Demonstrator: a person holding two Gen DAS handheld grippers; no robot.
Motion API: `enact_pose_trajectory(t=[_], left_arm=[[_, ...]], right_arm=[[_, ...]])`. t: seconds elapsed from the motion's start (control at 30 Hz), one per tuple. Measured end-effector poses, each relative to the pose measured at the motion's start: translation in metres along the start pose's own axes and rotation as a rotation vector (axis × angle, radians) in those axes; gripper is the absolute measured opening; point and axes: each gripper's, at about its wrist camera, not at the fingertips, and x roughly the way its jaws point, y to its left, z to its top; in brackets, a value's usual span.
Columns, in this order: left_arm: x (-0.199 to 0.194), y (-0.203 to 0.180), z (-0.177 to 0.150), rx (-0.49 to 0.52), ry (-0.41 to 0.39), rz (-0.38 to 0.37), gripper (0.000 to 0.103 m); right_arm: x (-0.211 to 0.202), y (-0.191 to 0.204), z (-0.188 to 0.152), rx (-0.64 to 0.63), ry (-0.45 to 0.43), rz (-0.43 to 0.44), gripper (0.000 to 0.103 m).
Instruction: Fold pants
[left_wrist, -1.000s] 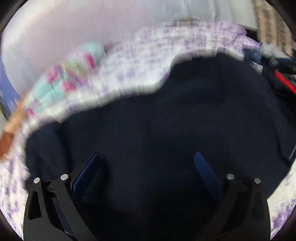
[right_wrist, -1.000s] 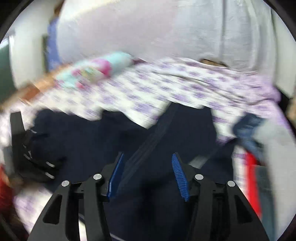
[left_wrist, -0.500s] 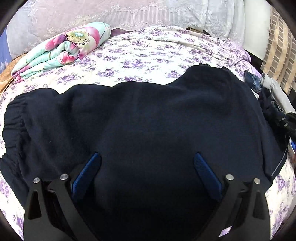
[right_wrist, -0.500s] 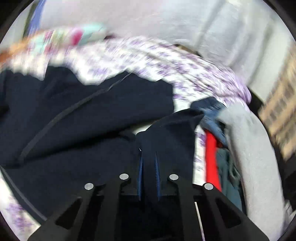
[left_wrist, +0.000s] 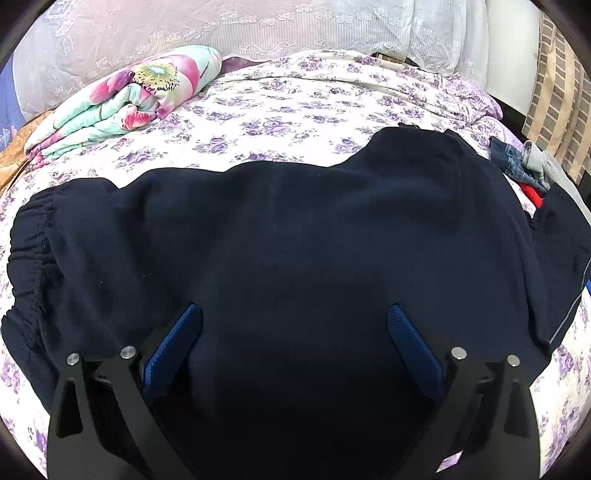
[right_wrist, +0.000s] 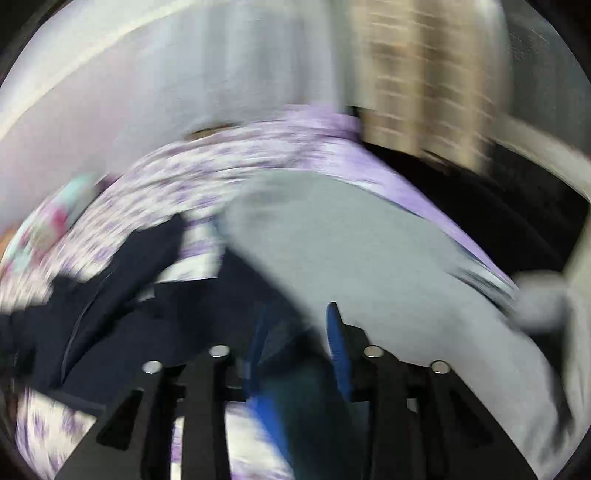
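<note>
The left claw (left_wrist: 293, 332) is held wide apart over the dark navy fleece pants (left_wrist: 295, 240), spread on the purple-flowered bed sheet (left_wrist: 295, 110). The right claw (right_wrist: 295, 332), its jaws just reopened with nothing clamped, is seen near a grey garment (right_wrist: 369, 251). A fold seems just laid; a fresh edge must be gripped next.

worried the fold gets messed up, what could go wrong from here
The right gripper, jaws just reopened and seemingly empty, sits by a pile of grey cloth; it could snag that instead of the pants. The left gripper is open over the pants, so nothing pins them if tugged.
</note>
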Motion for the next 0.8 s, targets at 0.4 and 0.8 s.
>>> enact_pose_trajectory(t=[0.4,0.8], left_arm=[[0.0,-0.001,0.0,-0.003,-0.001,-0.003,0.099],[-0.001,0.0,-0.001,0.0,-0.002,-0.003,0.099]], right_arm=[[0.09,0.04,0.032,-0.298,0.116,-0.082,0.009],[0.079,-0.002,0.037,-0.077,0.055,-0.068,0.051]])
